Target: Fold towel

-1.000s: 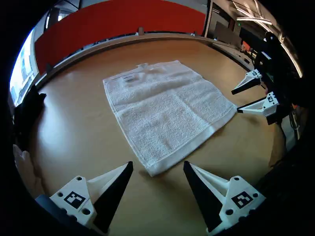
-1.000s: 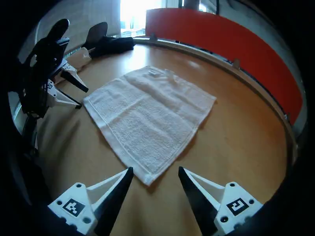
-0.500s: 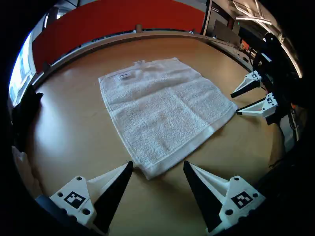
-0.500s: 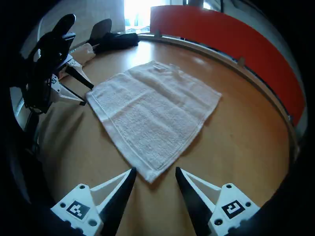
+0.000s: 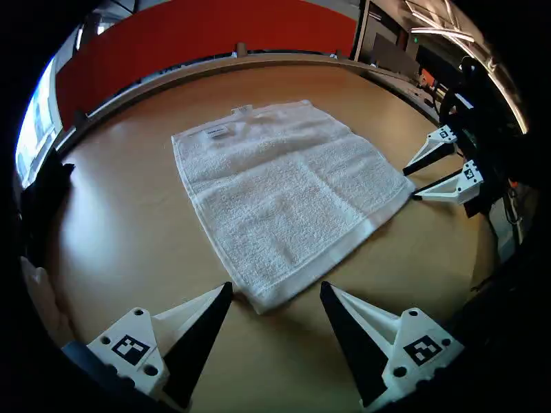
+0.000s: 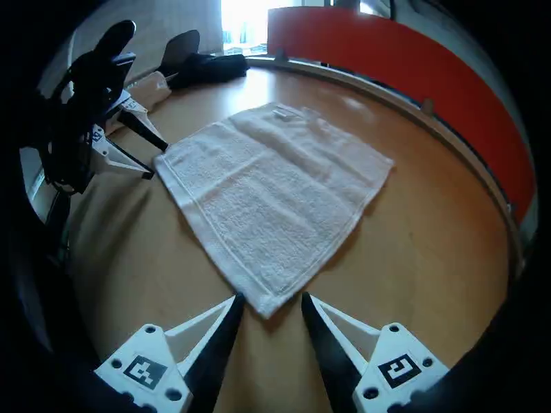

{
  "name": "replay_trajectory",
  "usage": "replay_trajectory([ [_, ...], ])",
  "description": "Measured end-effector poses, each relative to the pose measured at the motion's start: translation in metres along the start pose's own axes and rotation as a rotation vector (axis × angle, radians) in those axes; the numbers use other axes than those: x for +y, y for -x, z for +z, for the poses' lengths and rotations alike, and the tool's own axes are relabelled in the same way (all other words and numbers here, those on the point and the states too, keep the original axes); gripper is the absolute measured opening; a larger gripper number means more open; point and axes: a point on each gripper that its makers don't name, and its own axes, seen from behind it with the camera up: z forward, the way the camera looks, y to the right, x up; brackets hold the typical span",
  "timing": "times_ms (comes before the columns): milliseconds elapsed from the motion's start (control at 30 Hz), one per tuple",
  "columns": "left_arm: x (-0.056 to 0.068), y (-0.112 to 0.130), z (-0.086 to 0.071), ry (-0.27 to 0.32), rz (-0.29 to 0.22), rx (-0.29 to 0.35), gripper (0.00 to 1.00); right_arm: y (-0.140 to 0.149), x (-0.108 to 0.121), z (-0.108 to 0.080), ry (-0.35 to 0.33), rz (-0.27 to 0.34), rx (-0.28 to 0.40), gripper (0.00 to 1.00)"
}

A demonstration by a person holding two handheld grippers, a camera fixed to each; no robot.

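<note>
A white towel (image 5: 289, 199) lies flat on the wooden table (image 5: 124, 227), with a small label near its far edge. My left gripper (image 5: 275, 289) is open, and one near corner of the towel lies just between its fingertips. In the right gripper view the towel (image 6: 275, 193) reaches down to my right gripper (image 6: 272, 297), which is open but narrow, with another corner between its fingertips. The left gripper view has the right gripper (image 5: 409, 184) at the towel's right corner. The right gripper view has the left gripper (image 6: 158, 162) at the towel's left corner.
A red panel (image 5: 206, 34) runs behind the table's curved far edge (image 6: 441, 131). A black bundle (image 6: 206, 69) and a pale object (image 6: 148, 89) lie at the far end of the table. Bare wood surrounds the towel.
My right gripper has moved in on the towel's corner and its fingers have drawn closer together. My left gripper crept forward until the corner lay between its tips. The towel has not moved.
</note>
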Motion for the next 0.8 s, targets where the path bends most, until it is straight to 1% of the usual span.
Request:
replay_trajectory([
  [200,-0.002,0.001,0.001,-0.015,0.009,-0.005,0.89,-0.001,-0.004,-0.001,-0.009,-0.008,0.000,0.50],
  [400,-0.008,0.001,0.003,-0.041,0.005,-0.009,0.74,-0.002,-0.006,-0.001,-0.011,-0.008,0.001,0.42],
  [467,-0.010,0.001,0.003,-0.050,0.002,-0.012,0.65,-0.002,-0.006,0.000,-0.010,-0.007,0.002,0.39],
  [533,-0.012,0.001,0.002,-0.062,0.000,-0.013,0.51,-0.002,-0.006,0.000,-0.009,-0.004,0.001,0.35],
  [733,-0.014,0.002,0.002,-0.081,-0.005,-0.017,0.26,-0.003,-0.007,0.003,-0.005,0.001,0.001,0.24],
  [800,-0.014,0.002,0.002,-0.086,-0.006,-0.017,0.21,-0.004,-0.007,0.003,-0.004,0.002,0.001,0.21],
])
